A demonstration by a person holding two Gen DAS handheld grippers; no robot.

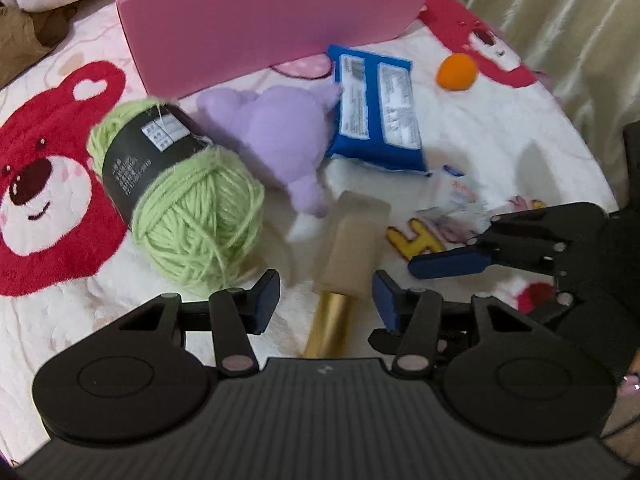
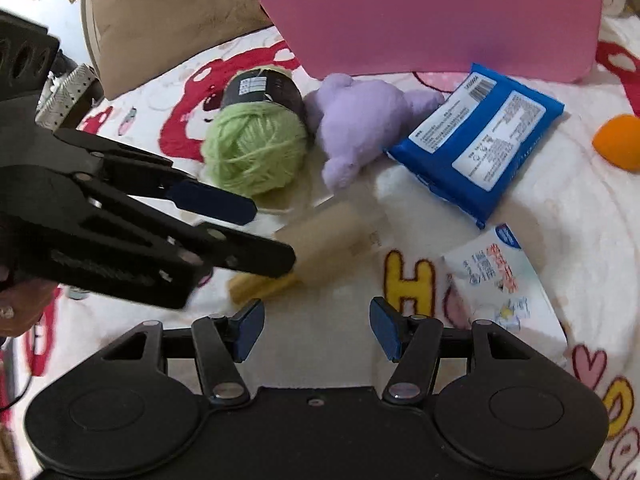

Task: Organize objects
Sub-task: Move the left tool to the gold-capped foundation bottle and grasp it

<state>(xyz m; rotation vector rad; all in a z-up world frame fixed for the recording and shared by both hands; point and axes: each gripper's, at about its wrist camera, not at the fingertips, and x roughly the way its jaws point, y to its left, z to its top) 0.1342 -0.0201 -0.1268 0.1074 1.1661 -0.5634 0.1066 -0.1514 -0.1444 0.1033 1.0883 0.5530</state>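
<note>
Your things to organize lie in front of the pink box [image 1: 256, 28].

You see the green yarn ball [image 1: 188, 208], with a black label band, on its side left of the box front. The purple plush toy [image 1: 280, 132] lies just beside it, touching the blue wipes pack [image 1: 376, 120] that rests flat near the box's front wall. The orange ball [image 1: 457, 72] sits apart, right of the box. The beige and gold brush [image 1: 348, 256] and the white tissue pack [image 2: 500, 280] lie farther from the box.
</note>
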